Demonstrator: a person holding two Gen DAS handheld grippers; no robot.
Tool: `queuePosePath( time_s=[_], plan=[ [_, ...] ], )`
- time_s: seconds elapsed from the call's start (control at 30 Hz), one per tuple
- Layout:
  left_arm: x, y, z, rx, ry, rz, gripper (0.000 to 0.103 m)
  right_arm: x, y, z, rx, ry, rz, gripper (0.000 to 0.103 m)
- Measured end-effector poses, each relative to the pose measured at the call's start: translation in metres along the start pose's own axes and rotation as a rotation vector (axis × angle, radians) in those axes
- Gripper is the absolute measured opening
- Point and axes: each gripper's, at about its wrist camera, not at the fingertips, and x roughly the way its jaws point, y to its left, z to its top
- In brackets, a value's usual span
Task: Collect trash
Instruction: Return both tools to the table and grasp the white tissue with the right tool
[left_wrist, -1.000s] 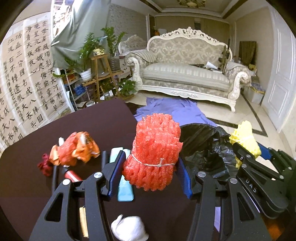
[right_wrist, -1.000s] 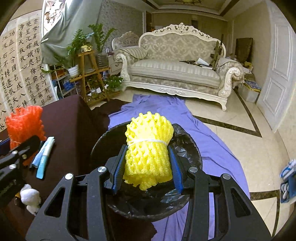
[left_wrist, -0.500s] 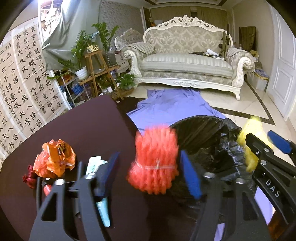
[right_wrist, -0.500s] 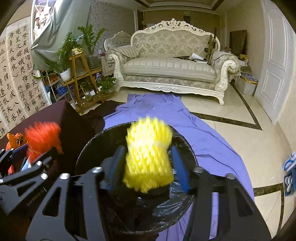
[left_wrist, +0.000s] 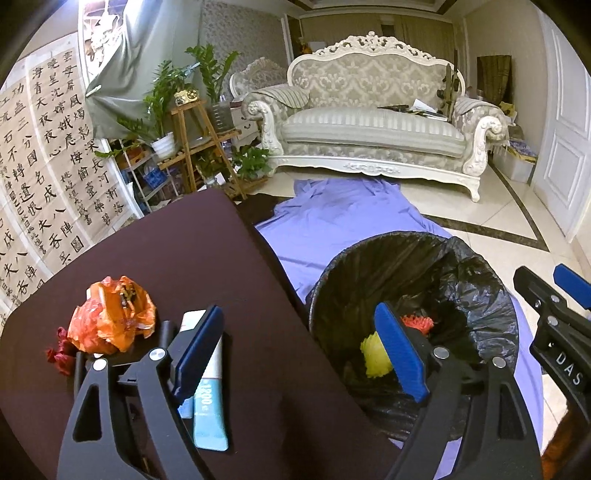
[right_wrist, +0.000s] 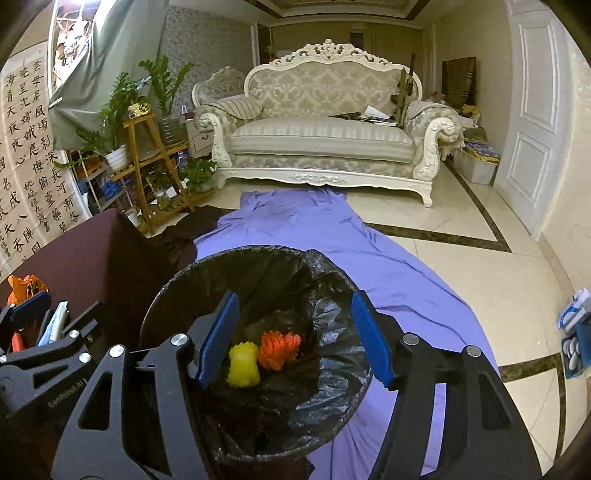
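Observation:
A bin lined with a black bag (left_wrist: 476, 291) (right_wrist: 332, 280) stands on the floor beside the dark table (left_wrist: 166, 251). A yellow foam net (right_wrist: 243, 363) (left_wrist: 375, 354) and a red foam net (right_wrist: 279, 349) (left_wrist: 417, 322) lie at its bottom. My left gripper (left_wrist: 301, 354) is open and empty, spanning the table edge and the bin. My right gripper (right_wrist: 295, 338) is open and empty above the bin. On the table lie a crumpled orange wrapper (left_wrist: 112, 319), a red scrap (left_wrist: 59, 356) and a light blue tube (left_wrist: 208, 410).
A purple cloth (right_wrist: 332, 236) covers the floor under and beyond the bin. A white sofa (right_wrist: 325, 136) stands at the back, a wooden plant stand (right_wrist: 147, 166) to its left. The right gripper's body (left_wrist: 554, 332) shows at the right of the left wrist view.
Both grippers opened. The red net dropped from the left gripper and the yellow net from the right; both now lie inside the bin. The left gripper shifted right toward the bin.

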Motion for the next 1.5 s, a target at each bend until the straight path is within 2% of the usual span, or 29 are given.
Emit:
queuePosePath(
  time_s=[0.2, 0.43, 0.77, 1.2, 1.5],
  plan=[
    [-0.02, 0.014, -0.007, -0.008, -0.007, 0.003, 0.081, -0.014, 0.006, -0.01, -0.014, 0.009, 0.013, 0.062],
    [-0.053, 0.039, -0.026, -0.027, -0.021, 0.018, 0.081, -0.044, 0.031, -0.026, -0.045, 0.006, 0.058, 0.062],
    [-0.085, 0.093, -0.07, -0.094, -0.007, 0.106, 0.081, -0.082, 0.078, -0.049, -0.116, 0.003, 0.145, 0.062],
    [-0.091, 0.163, -0.122, -0.21, 0.063, 0.217, 0.081, -0.098, 0.15, -0.078, -0.249, 0.044, 0.264, 0.062],
    [-0.088, 0.179, -0.135, -0.24, 0.087, 0.236, 0.081, -0.09, 0.182, -0.093, -0.321, 0.086, 0.304, 0.062]
  ],
)
